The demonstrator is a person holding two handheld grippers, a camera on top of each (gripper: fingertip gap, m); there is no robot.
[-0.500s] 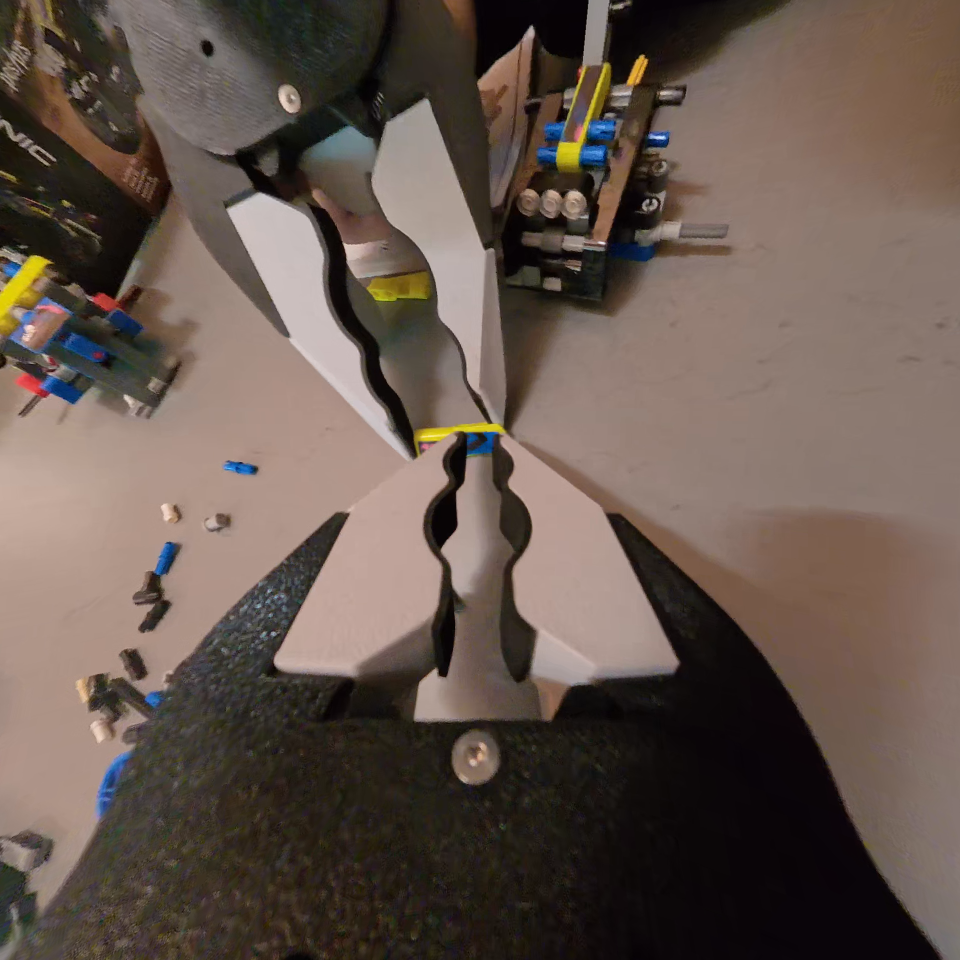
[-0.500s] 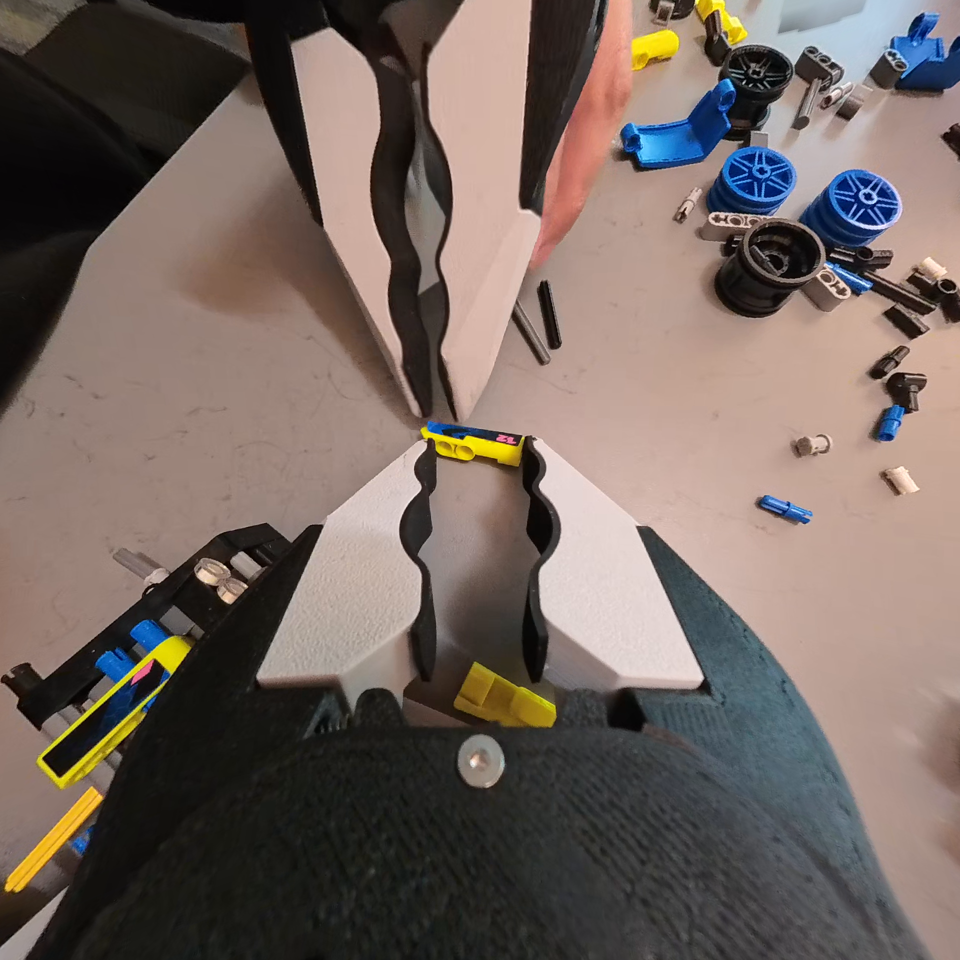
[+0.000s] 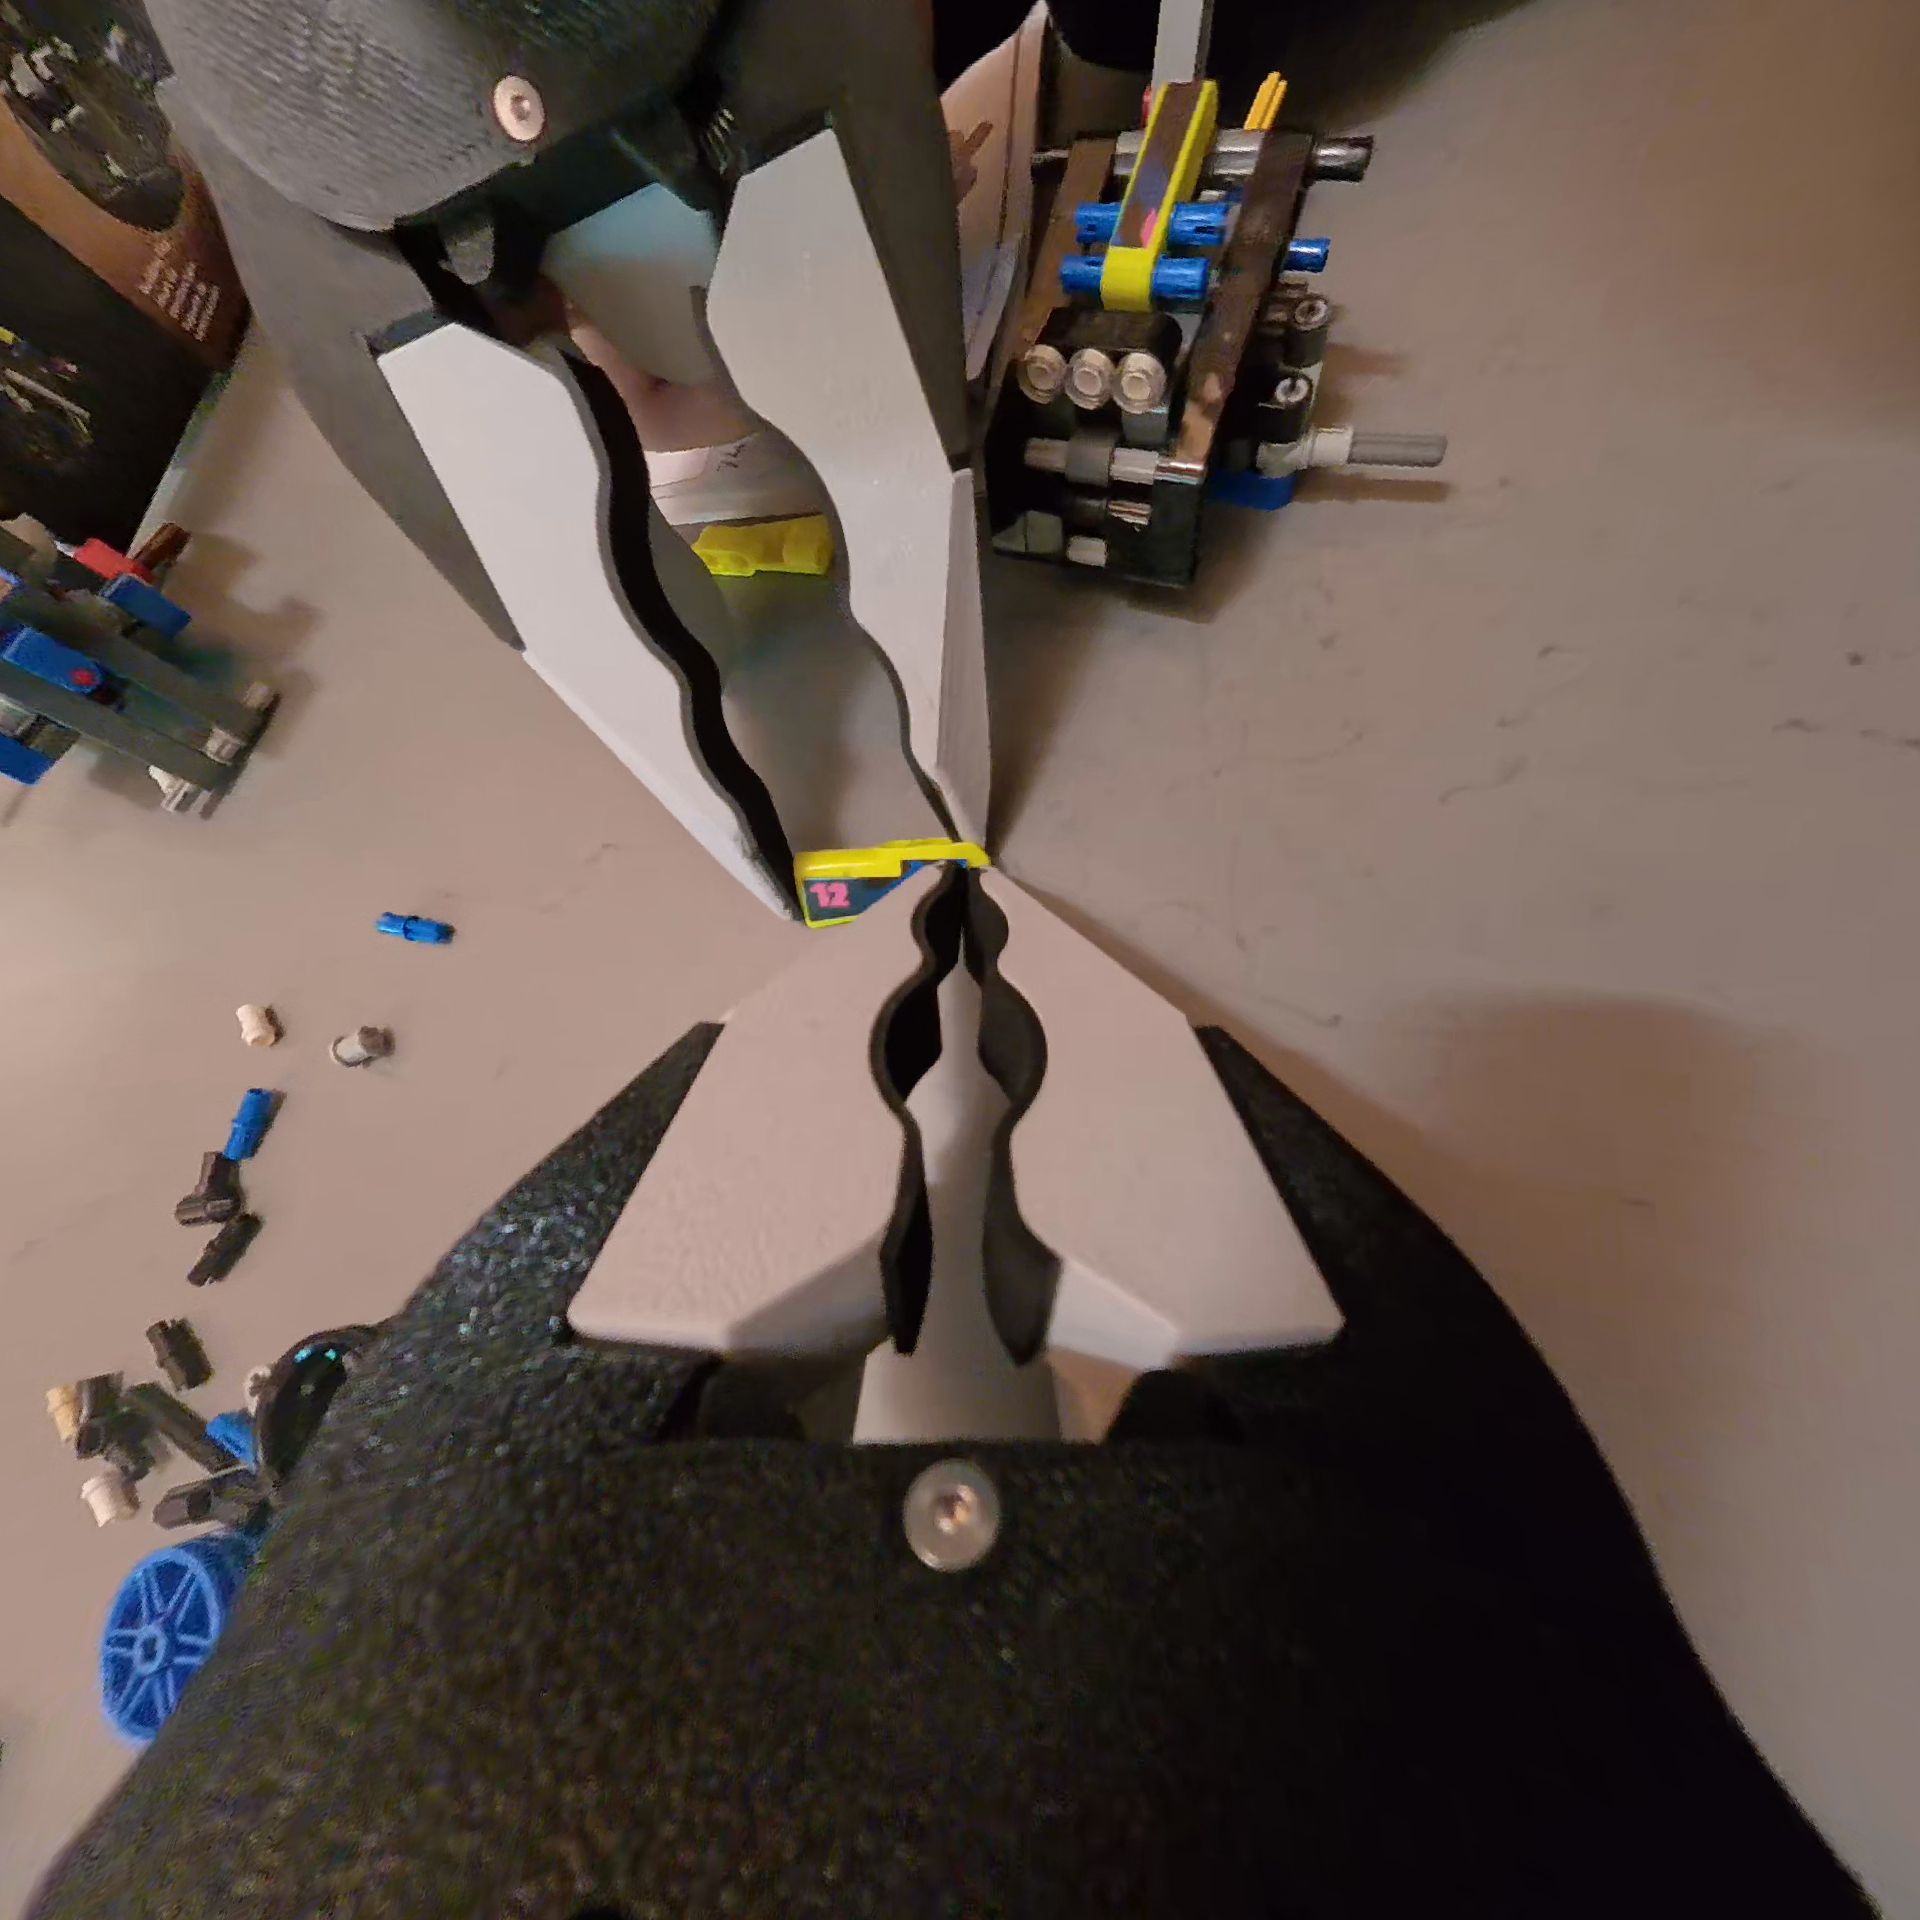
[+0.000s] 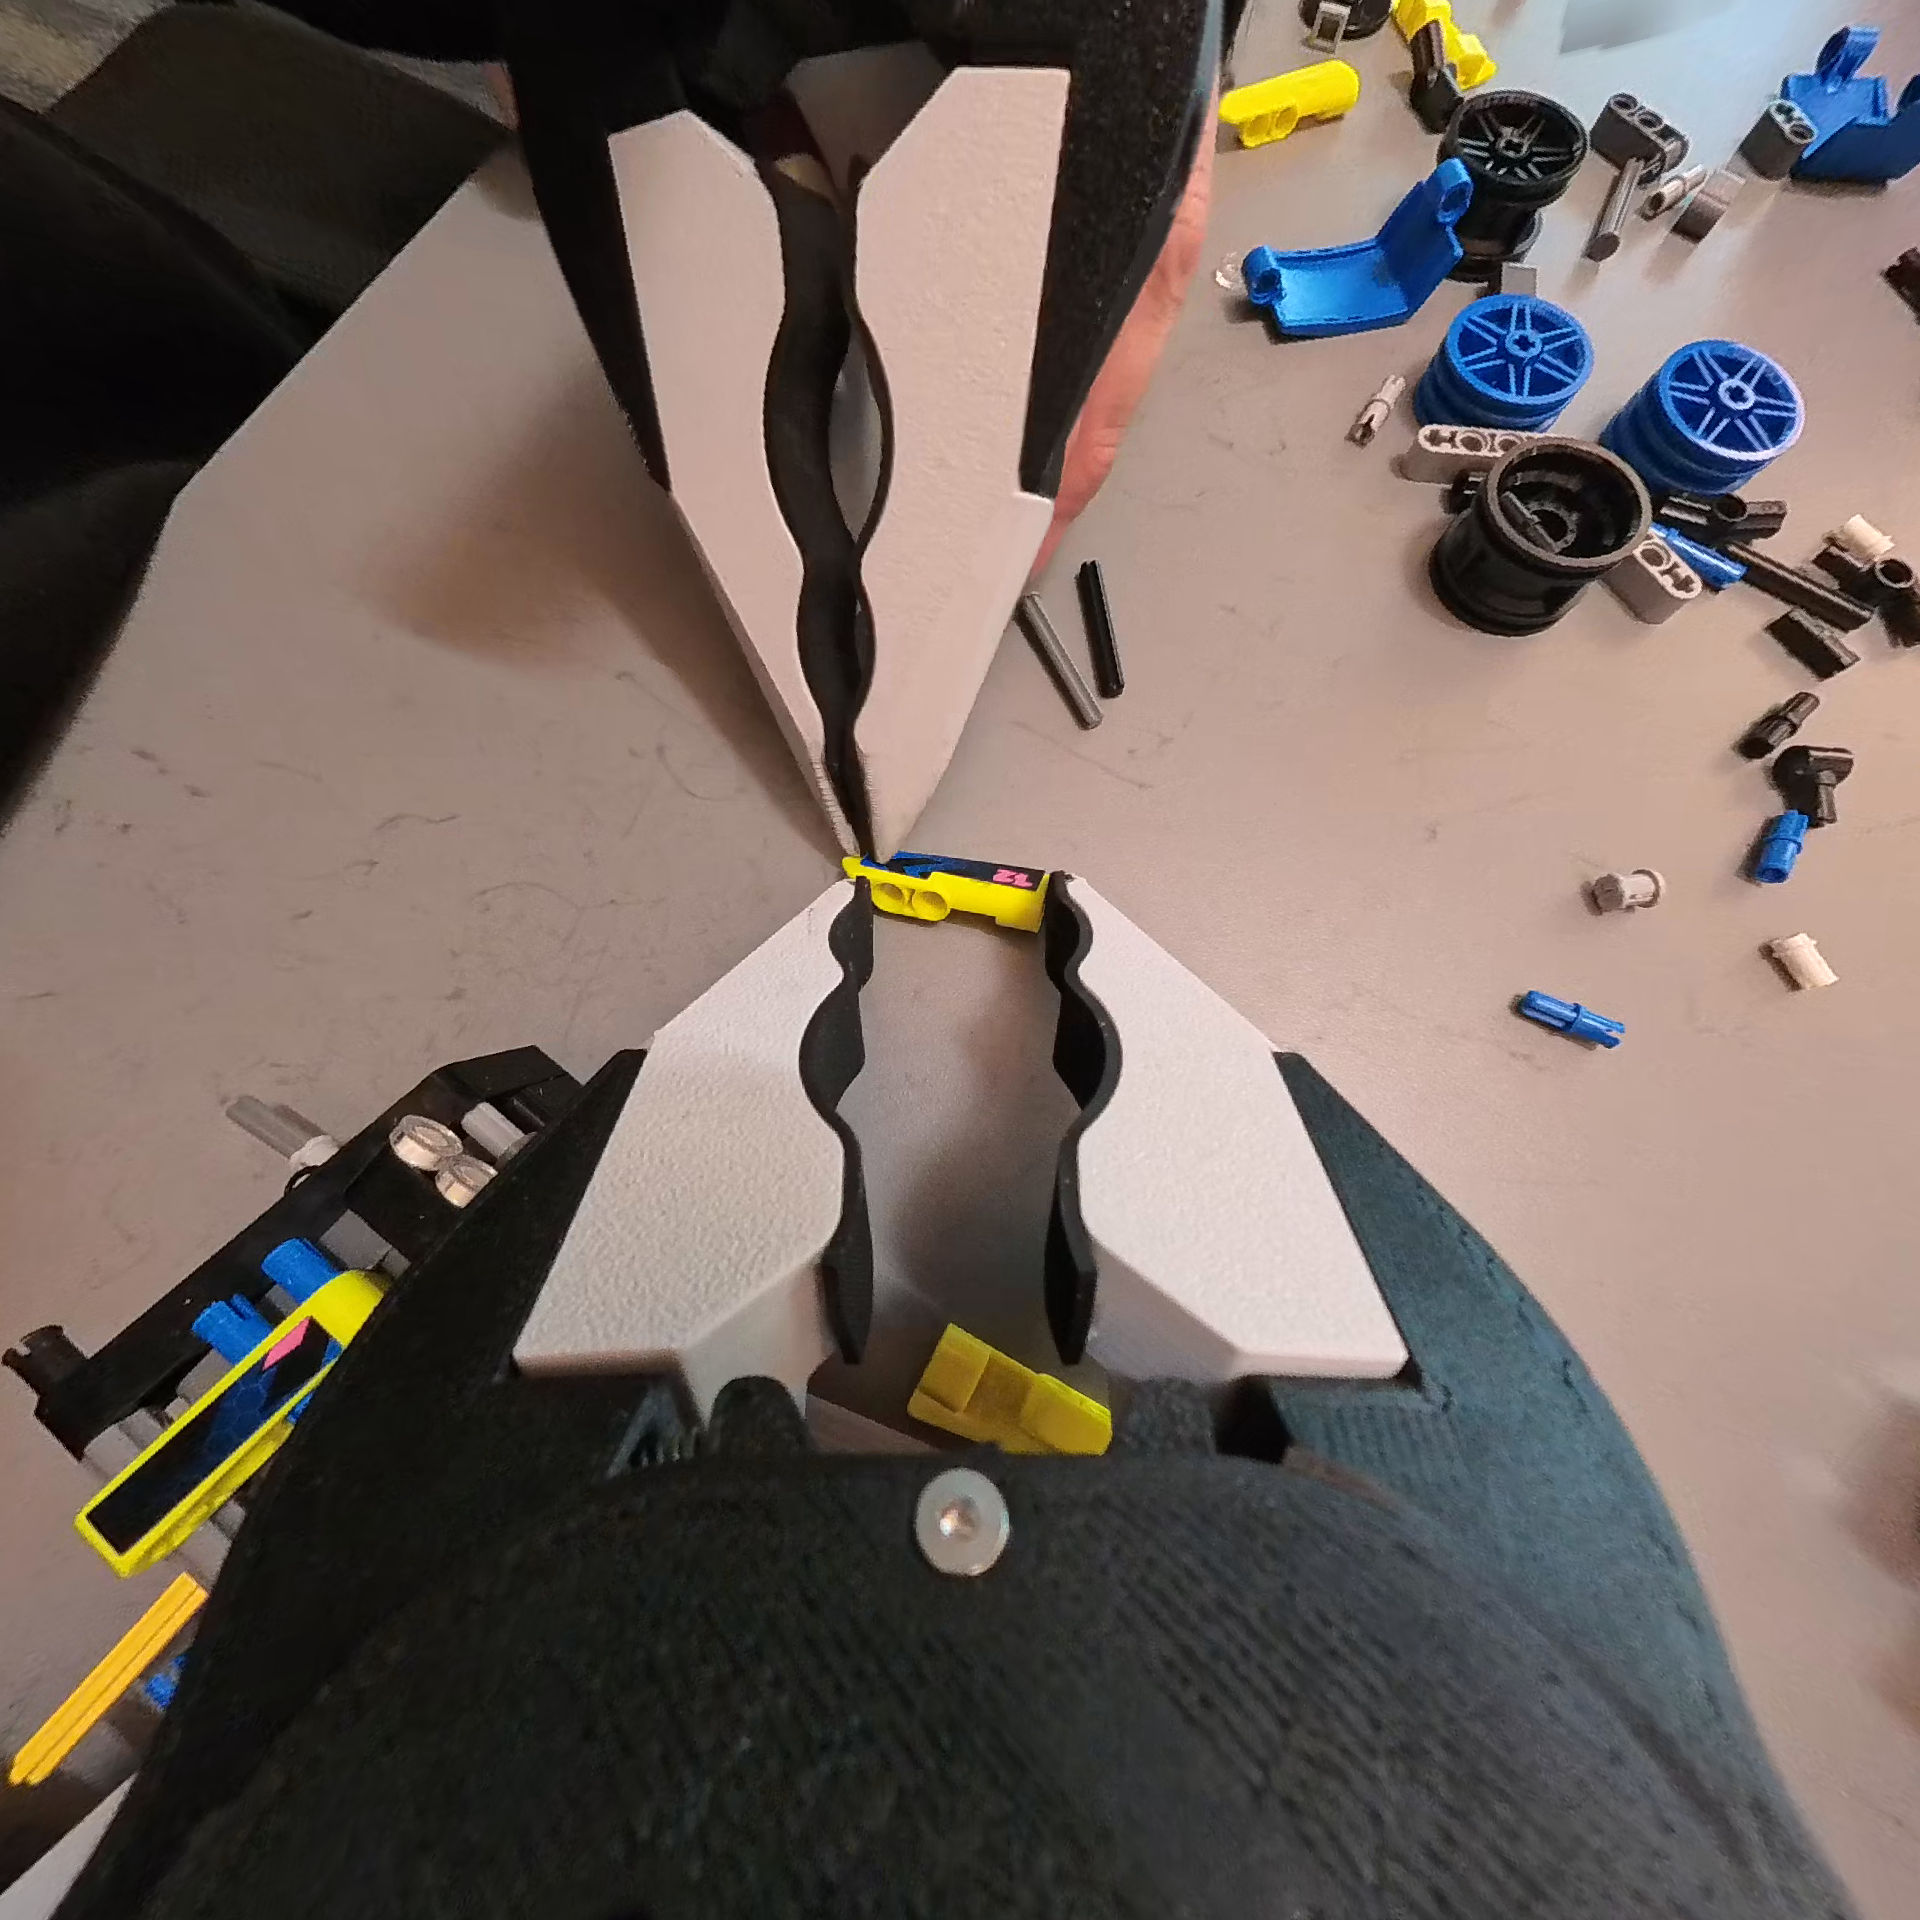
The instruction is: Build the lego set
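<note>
While right tool [image 4: 956,883] grips a yellow beam [image 4: 961,896] end to end, both pads pressed on it, beam sits just above the tabletop [image 4: 416,727] between the two tools; left tool [image 3: 951,873] is clenched, tips meeting at the beam's stickered top edge, nothing visibly pinched. Yellow piece [image 4: 1008,1397] lies near right tool's base. Black assembly [image 3: 1164,343] beyond on one side, blue wheels [image 4: 1621,400] and loose pins [image 4: 1569,1018] on the other
</note>
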